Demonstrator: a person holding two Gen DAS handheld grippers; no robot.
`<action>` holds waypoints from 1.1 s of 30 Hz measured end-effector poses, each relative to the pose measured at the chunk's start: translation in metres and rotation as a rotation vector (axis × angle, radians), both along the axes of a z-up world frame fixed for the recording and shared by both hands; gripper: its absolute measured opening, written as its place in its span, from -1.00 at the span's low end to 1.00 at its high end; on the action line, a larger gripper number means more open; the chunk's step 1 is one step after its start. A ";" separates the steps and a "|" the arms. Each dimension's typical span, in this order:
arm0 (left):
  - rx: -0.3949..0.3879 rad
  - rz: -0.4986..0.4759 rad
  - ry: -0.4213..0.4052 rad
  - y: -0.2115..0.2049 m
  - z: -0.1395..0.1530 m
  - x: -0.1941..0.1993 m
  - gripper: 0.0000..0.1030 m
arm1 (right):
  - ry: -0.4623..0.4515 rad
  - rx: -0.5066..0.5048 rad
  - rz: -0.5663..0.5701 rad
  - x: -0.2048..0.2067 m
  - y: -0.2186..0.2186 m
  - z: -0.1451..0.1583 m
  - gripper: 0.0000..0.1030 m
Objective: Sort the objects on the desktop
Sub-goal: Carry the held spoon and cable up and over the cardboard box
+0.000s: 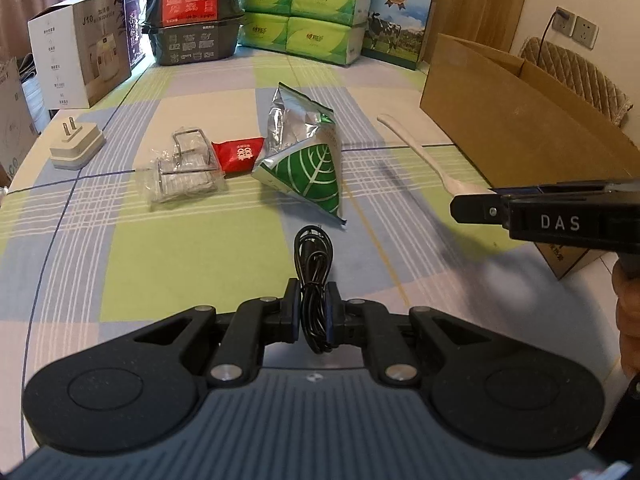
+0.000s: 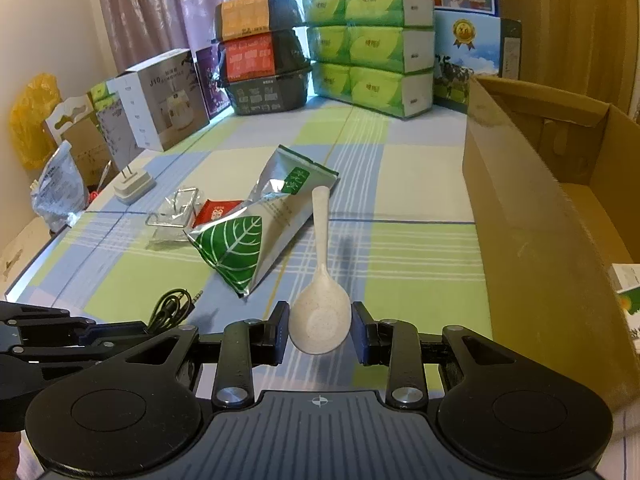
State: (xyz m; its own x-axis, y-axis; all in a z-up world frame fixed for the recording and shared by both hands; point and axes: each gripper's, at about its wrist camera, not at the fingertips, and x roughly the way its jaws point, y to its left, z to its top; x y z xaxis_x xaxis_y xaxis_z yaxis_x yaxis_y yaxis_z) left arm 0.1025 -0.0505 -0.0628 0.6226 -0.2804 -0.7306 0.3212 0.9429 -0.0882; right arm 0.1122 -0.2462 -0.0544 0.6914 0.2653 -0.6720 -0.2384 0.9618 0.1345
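Cable pinched, spoon bracketed
Left gripper (image 1: pixel 313 312) clamps the coiled black cable (image 1: pixel 314 280) at lower centre; right gripper (image 2: pixel 320 330) spread wide around the white spoon (image 2: pixel 320 300) bowl on the worktop (image 2: pixel 420 184).

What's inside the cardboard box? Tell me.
In the cardboard box, the right wrist view shows only a white-and-green package at its near end. The near wall hides the rest of the floor.
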 end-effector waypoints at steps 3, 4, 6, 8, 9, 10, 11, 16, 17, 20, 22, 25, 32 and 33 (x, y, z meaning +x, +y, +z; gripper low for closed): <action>-0.016 0.004 0.012 -0.003 0.001 -0.003 -0.84 | -0.016 -0.003 -0.003 -0.007 0.001 0.003 -0.43; -0.023 0.004 0.015 -0.004 0.002 -0.006 -0.84 | -0.022 -0.003 -0.003 -0.010 0.001 0.004 -0.43; -0.032 0.006 0.021 -0.007 0.004 -0.011 -0.84 | -0.037 -0.003 -0.004 -0.015 0.001 0.006 -0.43; -0.032 0.013 0.021 -0.008 0.006 -0.016 -0.84 | -0.050 0.006 -0.004 -0.019 0.000 0.009 -0.43; -0.034 0.021 0.022 -0.008 0.008 -0.019 -0.84 | -0.057 0.011 -0.005 -0.022 0.000 0.011 -0.43; -0.041 0.031 0.022 -0.007 0.011 -0.021 -0.84 | -0.063 0.015 -0.008 -0.025 -0.001 0.012 -0.43; -0.051 0.043 0.022 -0.006 0.014 -0.024 -0.84 | -0.065 0.019 -0.011 -0.027 -0.002 0.014 -0.43; -0.097 0.087 0.017 -0.003 0.033 -0.035 -0.84 | -0.067 0.041 -0.018 -0.042 -0.004 0.026 -0.43; -0.103 0.087 0.015 -0.005 0.037 -0.037 -0.84 | -0.070 0.044 -0.019 -0.046 -0.004 0.031 -0.43; -0.107 0.067 -0.004 -0.015 0.054 -0.041 -0.84 | -0.100 0.048 -0.021 -0.057 -0.008 0.050 -0.43; -0.108 0.048 -0.020 -0.026 0.066 -0.043 -0.84 | -0.121 0.052 -0.037 -0.062 -0.017 0.066 -0.43; -0.117 0.016 -0.043 -0.048 0.085 -0.042 -0.84 | -0.147 0.053 -0.064 -0.066 -0.037 0.089 -0.43; -0.147 -0.085 -0.060 -0.117 0.120 -0.038 -0.84 | -0.179 -0.009 -0.169 -0.067 -0.105 0.126 -0.43; -0.149 -0.100 -0.059 -0.128 0.123 -0.038 -0.84 | -0.178 -0.016 -0.182 -0.066 -0.114 0.128 -0.43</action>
State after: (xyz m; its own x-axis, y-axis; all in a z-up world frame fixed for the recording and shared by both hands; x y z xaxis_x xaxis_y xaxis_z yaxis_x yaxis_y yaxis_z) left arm 0.0649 -0.1786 0.0598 0.6271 -0.4449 -0.6394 0.4211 0.8842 -0.2022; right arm 0.0459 -0.3605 0.0734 0.8343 0.1165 -0.5388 -0.0799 0.9927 0.0908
